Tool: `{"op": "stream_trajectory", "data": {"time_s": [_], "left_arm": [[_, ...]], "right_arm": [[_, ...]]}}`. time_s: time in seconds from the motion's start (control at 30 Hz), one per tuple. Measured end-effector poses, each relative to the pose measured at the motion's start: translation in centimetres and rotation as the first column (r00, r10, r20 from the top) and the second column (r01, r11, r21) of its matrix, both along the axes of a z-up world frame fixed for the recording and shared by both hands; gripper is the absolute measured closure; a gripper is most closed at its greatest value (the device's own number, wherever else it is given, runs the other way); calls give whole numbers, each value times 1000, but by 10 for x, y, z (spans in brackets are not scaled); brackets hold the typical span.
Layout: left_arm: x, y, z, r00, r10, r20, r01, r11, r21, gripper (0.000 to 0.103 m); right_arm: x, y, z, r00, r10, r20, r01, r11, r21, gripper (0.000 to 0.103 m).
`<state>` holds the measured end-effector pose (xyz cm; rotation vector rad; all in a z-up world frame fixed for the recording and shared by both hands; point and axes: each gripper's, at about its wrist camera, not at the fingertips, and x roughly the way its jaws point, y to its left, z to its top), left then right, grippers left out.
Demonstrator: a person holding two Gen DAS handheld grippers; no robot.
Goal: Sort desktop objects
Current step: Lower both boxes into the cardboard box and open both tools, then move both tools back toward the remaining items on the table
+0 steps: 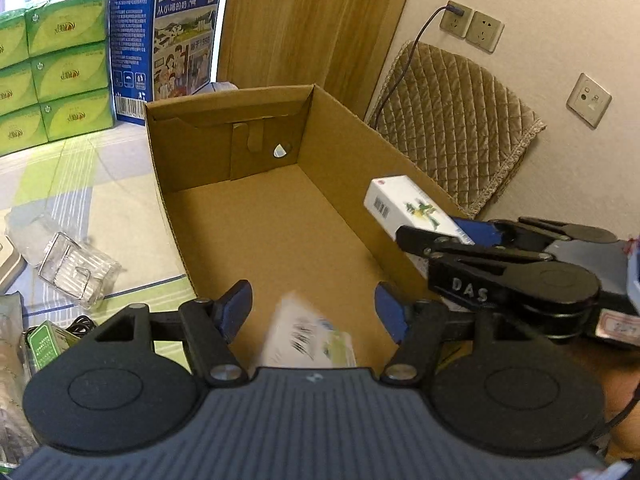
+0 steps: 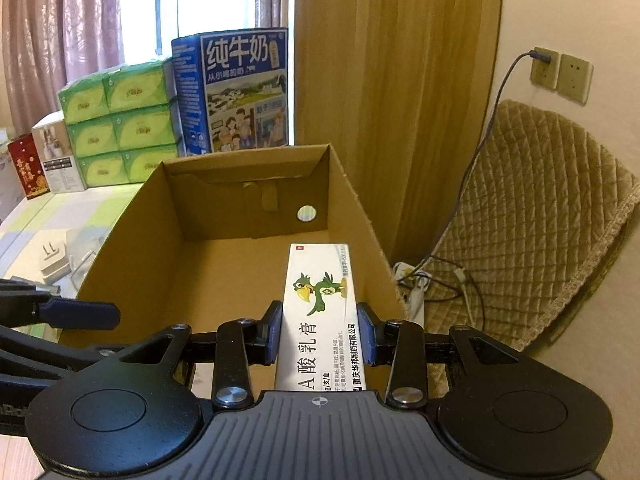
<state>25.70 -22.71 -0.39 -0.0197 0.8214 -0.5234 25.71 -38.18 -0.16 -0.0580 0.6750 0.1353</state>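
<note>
— Right gripper (image 2: pixel 320 320)?
— Shut tight on a parrot box (image 2: pixel 320 280). One pad on each long side, near the middle.
— Where?
— Up in the air, over the right side of the carton (image 2: pixel 248 158). Pointing at the far wall.
— Heavy?
— Probably not. Thin card, likely with a small tube inside. Light and a bit stiff, but easy to dent. Smooth too, so maybe slippy.
— So squeeze hard?
— No. Squeeze softly, just enough to hold. Best to pinch the long sides, like here, and not the end flaps.
— And the left gripper (image 1: pixel 314 304)?
— Spread wide, holding nothing. Hanging over the near end of the carton.
— Anything under it?
— Yes, a blurry box (image 1: pixel 308 336). White with a bit of green, between the fingers but not touched. Too smeared to tell if falling or lying on the bottom.
— Same kind as the parrot box?
— Looks alike. Hard to say for sure.
— Anything out on the table (image 1: pixel 120 200)?
— A clear case (image 1: pixel 76 272), left of the carton and well apart from both grippers. Hard and see-through. Maybe slippy, maybe easy to crack. Best to grab across the short way, and not too tight.
— Next, then?
— Probably lower the parrot box into the carton, then let go gently. No need to throw.
</note>
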Motion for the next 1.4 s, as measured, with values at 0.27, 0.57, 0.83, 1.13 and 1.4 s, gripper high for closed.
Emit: {"op": "stream_trajectory", "data": {"time_s": [0.27, 0.57, 0.83, 1.13, 1.4], "left_arm": [[-11, 15, 15, 999, 24, 27, -23, 1000, -11, 37], [-28, 35, 33, 997, 62, 53, -63, 998, 4, 34], [-57, 62, 52, 992, 96, 79, -97, 995, 10, 33], [-95, 98, 74, 983, 142, 116, -145, 989, 23, 29], [-127, 134, 85, 971, 196, 140, -202, 979, 34, 23]], "right_arm": [[-5, 7, 0, 1000, 20, -14, -19, 999, 48, 65], [-26, 5, 16, 1000, 4, 11, -5, 998, 61, 52], [-60, 12, 41, 999, 6, 39, -8, 998, 63, 46], [-103, 44, 65, 996, 53, 72, -57, 997, 61, 32], [-132, 70, 78, 991, 98, 93, -105, 992, 66, 28]]}}
